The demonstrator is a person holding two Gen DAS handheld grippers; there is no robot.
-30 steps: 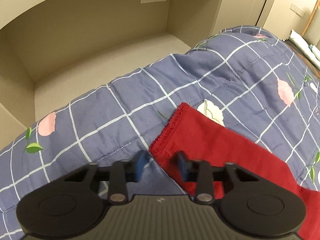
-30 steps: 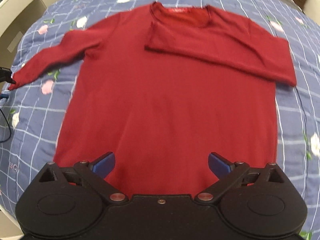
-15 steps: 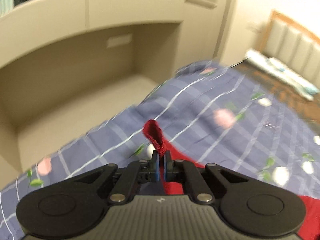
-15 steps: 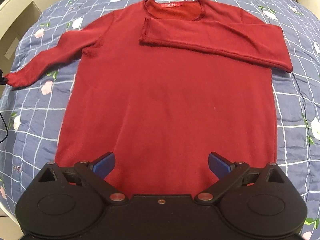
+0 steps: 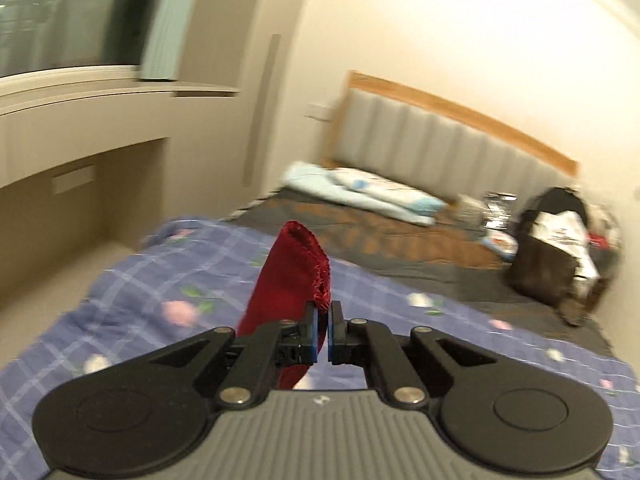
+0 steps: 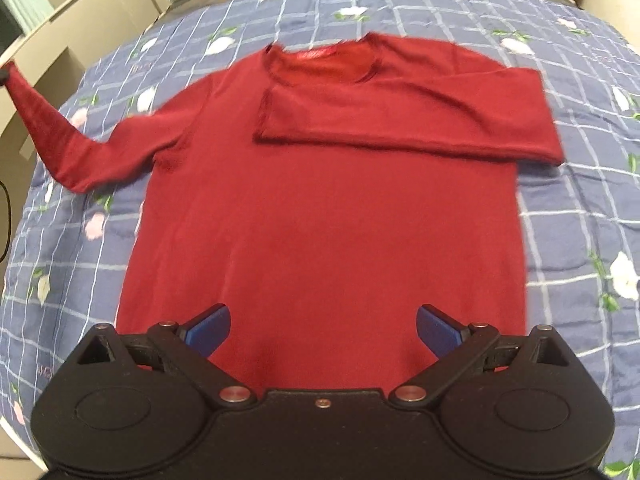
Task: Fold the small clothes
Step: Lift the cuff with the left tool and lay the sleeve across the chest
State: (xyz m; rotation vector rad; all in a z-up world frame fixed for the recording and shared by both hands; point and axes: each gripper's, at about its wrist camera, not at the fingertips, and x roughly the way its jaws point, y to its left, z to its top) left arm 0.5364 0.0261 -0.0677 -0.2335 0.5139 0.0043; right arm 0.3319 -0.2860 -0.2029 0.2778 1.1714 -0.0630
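Observation:
A red long-sleeved top [image 6: 328,208] lies flat on the blue checked quilt [image 6: 580,208], neck away from me. One sleeve [image 6: 404,120] is folded across the chest. The other sleeve [image 6: 52,128] rises off the quilt at the left, its cuff pinched at the picture's edge. In the left wrist view my left gripper [image 5: 323,320] is shut on that sleeve's cuff [image 5: 298,276], which stands up above the blue pads. My right gripper [image 6: 323,326] hovers wide open over the hem with nothing between its fingers.
Beige built-in shelving [image 5: 80,168] runs along the left side of the bed. Beyond the quilt [image 5: 140,292] are a padded headboard [image 5: 452,152], folded pale bedding [image 5: 372,192] and a dark bag [image 5: 556,248] with clutter. A cable [image 6: 6,220] hangs at the left edge.
My left gripper shut on the sleeve cuff, then lifted it high off the quilt and swung toward the headboard. The right gripper drifted slightly, staying open over the hem.

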